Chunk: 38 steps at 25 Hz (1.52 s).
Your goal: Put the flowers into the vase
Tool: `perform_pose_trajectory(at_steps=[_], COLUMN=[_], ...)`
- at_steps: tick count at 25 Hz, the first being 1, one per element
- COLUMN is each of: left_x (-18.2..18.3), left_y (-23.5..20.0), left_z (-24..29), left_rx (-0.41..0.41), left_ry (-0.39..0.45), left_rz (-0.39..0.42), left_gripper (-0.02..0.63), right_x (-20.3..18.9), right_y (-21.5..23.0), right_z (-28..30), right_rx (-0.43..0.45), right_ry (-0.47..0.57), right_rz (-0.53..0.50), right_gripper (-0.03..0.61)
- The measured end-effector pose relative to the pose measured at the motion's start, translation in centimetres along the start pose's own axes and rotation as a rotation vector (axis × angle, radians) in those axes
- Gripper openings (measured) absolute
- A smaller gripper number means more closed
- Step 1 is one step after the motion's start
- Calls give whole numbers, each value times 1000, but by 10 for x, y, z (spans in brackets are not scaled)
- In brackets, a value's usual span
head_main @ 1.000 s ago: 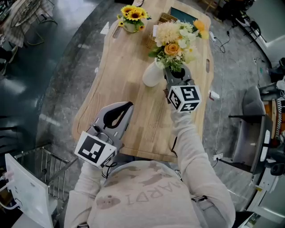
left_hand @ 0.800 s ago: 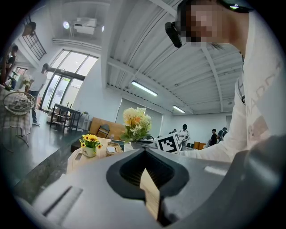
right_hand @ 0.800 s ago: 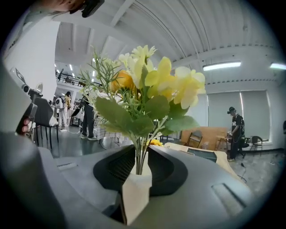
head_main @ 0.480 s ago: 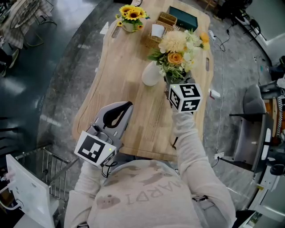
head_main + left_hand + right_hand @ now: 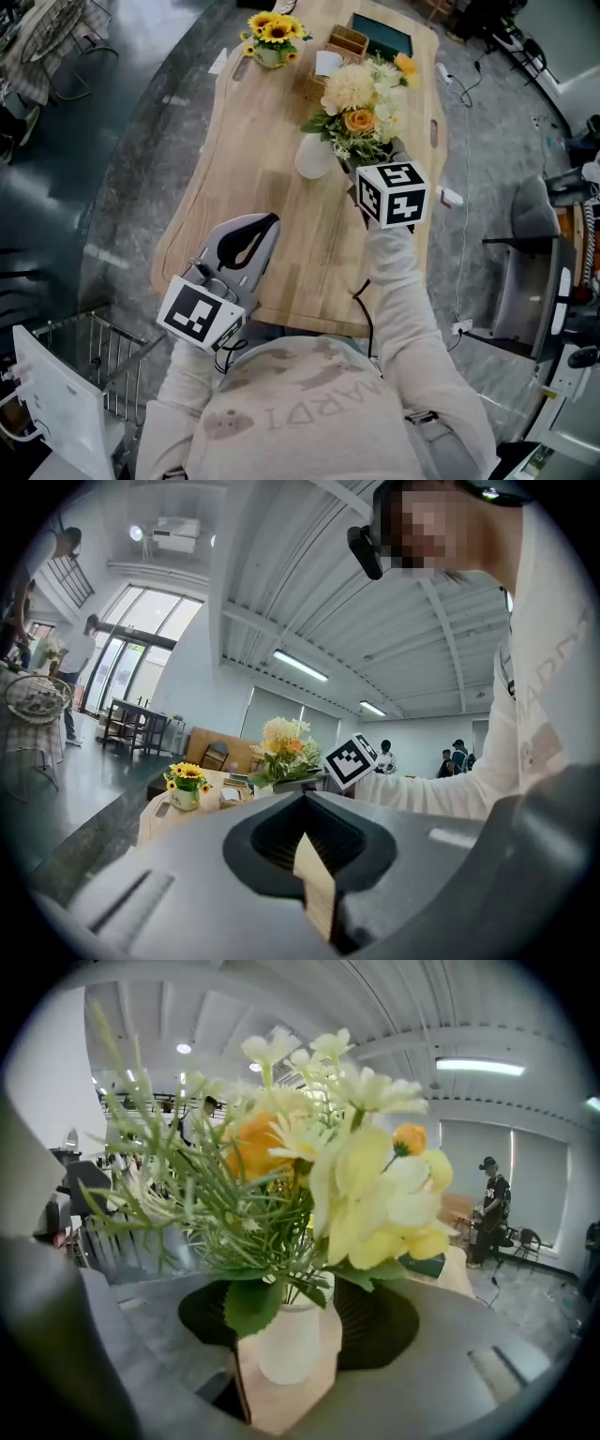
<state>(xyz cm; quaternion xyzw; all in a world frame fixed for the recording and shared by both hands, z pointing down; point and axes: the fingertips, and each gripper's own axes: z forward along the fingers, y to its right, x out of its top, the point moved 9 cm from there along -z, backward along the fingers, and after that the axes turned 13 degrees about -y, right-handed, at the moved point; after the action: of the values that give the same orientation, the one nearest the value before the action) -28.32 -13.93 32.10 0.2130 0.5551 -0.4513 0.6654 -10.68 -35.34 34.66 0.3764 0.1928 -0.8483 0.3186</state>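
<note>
The right hand-held gripper (image 5: 370, 169), just right of centre in the head view, is clamped on the stems of the flowers (image 5: 356, 94), whose cream and orange heads spread above it in the frame. The white vase (image 5: 314, 157) stands on the bench (image 5: 253, 141) just left of the stems. At lower left, the left hand-held gripper (image 5: 246, 242) is closed on nothing at the bench's near edge.
</note>
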Motion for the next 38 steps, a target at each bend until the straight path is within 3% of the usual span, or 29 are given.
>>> perform_pose_trajectory(at_steps=[8,17,25,26,32,38], left_x=[0,-1,4,4,10,17], left_y=[4,10,17,19,28,42], left_z=[0,1,0,1,6,10], left_rx=[-2,-6,-1,0,-9,-25], left_ry=[1,-3,4,4,15,25], left_rz=[5,10,21,25,51,75], left_gripper=[2,2,2,2,2,2], right_x=[-6,-20,-41,-43,-40,-35], right_y=[-1,-12,-21,-25,-44,-59], right_z=[0,4,-18,-24,-71,-116], right_rx=[74,65,114,132,234,302], right_ry=[-52,-102,-50,-29,165,314], right_rz=[23,-45,57,66,99,87], right_gripper=[300,305,298,281,45,25])
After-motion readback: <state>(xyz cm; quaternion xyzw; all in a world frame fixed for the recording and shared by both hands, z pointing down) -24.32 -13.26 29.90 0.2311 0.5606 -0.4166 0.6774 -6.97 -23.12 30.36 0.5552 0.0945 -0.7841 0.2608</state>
